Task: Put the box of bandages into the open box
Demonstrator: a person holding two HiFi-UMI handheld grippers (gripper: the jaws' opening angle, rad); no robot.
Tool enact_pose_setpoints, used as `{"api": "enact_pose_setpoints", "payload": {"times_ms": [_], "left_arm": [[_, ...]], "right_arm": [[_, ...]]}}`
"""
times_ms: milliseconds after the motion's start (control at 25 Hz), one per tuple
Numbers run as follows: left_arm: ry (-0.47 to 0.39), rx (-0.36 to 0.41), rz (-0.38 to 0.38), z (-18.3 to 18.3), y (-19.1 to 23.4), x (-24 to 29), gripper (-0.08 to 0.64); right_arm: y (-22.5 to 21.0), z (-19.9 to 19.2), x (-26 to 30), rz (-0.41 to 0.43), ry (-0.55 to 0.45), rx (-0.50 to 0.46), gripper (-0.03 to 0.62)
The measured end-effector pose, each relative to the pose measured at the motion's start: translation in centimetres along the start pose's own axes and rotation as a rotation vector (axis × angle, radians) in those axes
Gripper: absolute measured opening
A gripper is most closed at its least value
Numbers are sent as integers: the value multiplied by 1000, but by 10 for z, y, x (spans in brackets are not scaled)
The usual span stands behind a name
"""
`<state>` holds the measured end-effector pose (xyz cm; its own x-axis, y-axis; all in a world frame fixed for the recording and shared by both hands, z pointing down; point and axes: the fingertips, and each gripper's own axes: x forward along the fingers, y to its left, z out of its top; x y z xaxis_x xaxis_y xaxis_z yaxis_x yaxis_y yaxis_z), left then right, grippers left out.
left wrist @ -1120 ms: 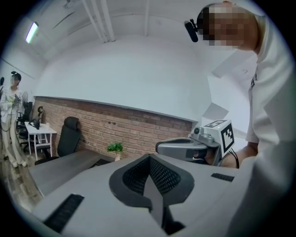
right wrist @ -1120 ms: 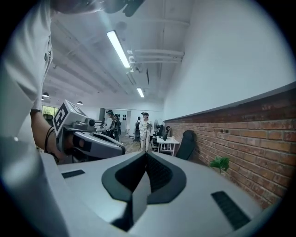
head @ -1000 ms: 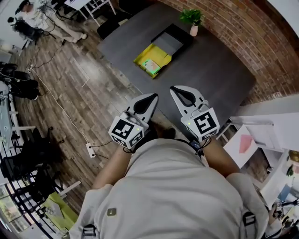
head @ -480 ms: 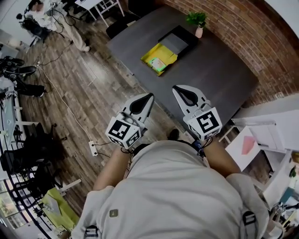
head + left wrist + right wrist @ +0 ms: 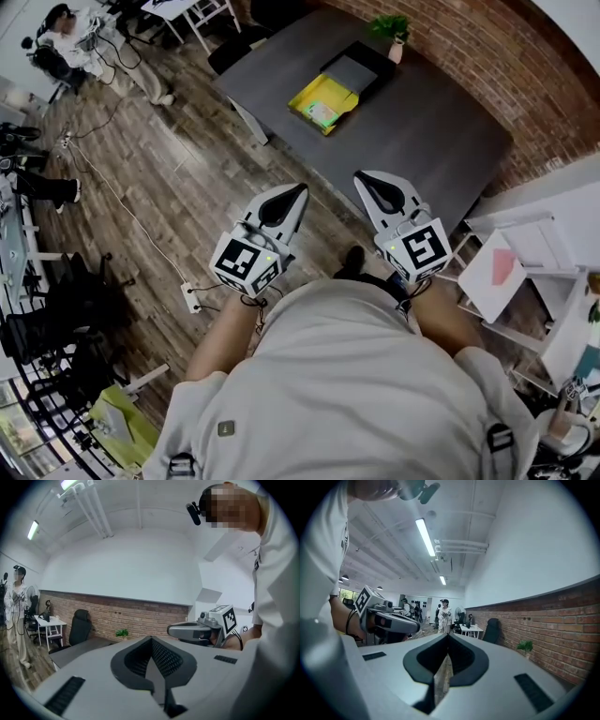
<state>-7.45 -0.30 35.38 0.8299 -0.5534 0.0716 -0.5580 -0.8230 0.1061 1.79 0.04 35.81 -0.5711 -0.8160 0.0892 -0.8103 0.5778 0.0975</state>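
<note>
Yellow cardboard marks the open box [image 5: 312,95] on the dark grey bench [image 5: 422,127], and the small green-and-white box of bandages [image 5: 324,114] lies inside it, toward its near end. Just behind the yellow box sits a black tray [image 5: 354,67], with a potted plant [image 5: 389,28] beyond it by the brick wall [image 5: 487,52]. You hold both tools close to your body, well apart from the yellow box. Your left gripper [image 5: 300,191] hangs over the wooden floor [image 5: 169,178], its fingers [image 5: 164,658] pressed together with nothing between them. Your right gripper [image 5: 362,178] points toward the bench's near edge, its fingers [image 5: 464,660] likewise closed on nothing.
</note>
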Motion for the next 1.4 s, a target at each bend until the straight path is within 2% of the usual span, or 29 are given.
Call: {"api": "enact_pose_setpoints", "payload": {"times_ms": [560, 880, 1040, 1160, 1400], "left_arm": [[2, -7, -84, -9, -33, -94, 15], [13, 27, -100, -26, -42, -114, 15], [5, -7, -89, -30, -37, -126, 15], [-1, -15, -76, -30, -35, -130, 15], [-11, -17, -68, -24, -31, -133, 15]], "right_arm": [[101, -10, -63, -105, 21, -2, 21], [129, -24, -89, -152, -1, 7, 21], [143, -23, -89, -148, -7, 1, 21], [145, -20, -90, -155, 14, 38, 21], [144, -17, -86, -134, -3, -6, 21]]}}
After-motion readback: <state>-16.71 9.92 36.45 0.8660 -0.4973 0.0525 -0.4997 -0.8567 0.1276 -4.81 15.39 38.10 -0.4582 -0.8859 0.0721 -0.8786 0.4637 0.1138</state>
